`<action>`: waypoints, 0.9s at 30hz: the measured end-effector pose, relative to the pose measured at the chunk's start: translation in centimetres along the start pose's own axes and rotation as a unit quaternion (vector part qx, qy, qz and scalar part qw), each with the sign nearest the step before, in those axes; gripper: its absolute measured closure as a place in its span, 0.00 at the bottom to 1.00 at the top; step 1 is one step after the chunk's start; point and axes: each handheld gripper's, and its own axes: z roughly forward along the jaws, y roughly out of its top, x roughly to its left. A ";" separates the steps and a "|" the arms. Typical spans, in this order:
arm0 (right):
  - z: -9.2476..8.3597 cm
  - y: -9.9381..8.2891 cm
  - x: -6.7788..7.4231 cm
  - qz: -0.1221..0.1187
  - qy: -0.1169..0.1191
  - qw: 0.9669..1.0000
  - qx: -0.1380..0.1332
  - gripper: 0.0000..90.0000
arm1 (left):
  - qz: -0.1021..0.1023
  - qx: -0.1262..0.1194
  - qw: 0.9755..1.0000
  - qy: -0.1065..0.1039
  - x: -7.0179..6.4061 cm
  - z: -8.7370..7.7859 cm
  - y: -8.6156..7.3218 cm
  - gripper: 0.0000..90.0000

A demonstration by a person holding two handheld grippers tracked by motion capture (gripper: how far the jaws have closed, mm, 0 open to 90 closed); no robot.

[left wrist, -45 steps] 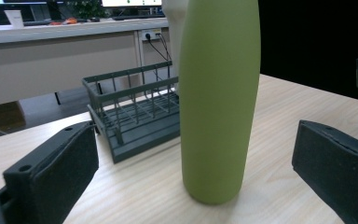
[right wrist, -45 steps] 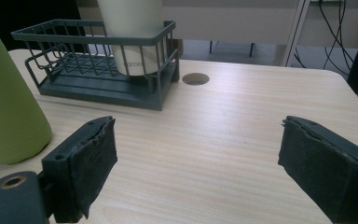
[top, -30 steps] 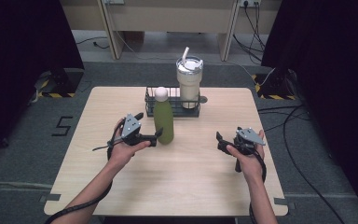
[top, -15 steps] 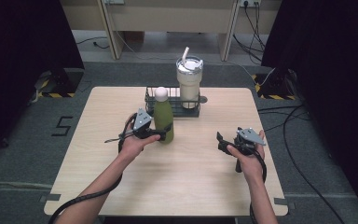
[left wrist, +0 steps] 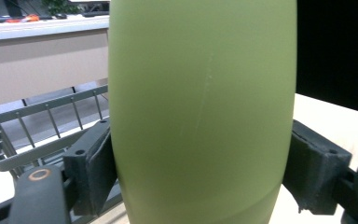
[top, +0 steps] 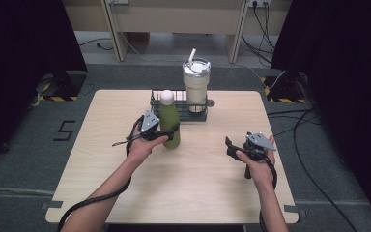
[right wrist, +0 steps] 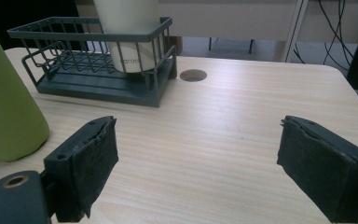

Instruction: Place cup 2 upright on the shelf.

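High view: left gripper [top: 173,131] has just clamped the bottle [top: 169,119], ready to lift; right gripper [top: 233,148] waits, jaws apart.

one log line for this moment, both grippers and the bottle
left gripper: just closed, shut on green bottle | right gripper: open, empty | bottle: upright on table, before basket

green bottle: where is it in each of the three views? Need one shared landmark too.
High view: green bottle stands left of centre on the table, just in front of the wire basket.
Left gripper view: bottle spans the middle, both pads pressed on it.
Right gripper view: bottle at the left edge.
Shared landmark: the wire basket.
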 end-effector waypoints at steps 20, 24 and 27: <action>0.0 -0.1 -0.2 0.001 -0.002 1.000 0.001 0.14 | 0.006 -0.005 1.000 -0.004 -0.4 -0.2 0.6 0.23; -0.1 0.0 -0.2 0.004 -0.003 1.000 -0.001 0.14 | 0.010 -0.010 1.000 -0.003 -0.4 -0.2 1.1 0.23; -0.1 0.1 -0.2 0.003 -0.003 1.000 -0.003 0.14 | 0.003 -0.017 1.000 -0.003 -0.3 -0.3 1.7 0.23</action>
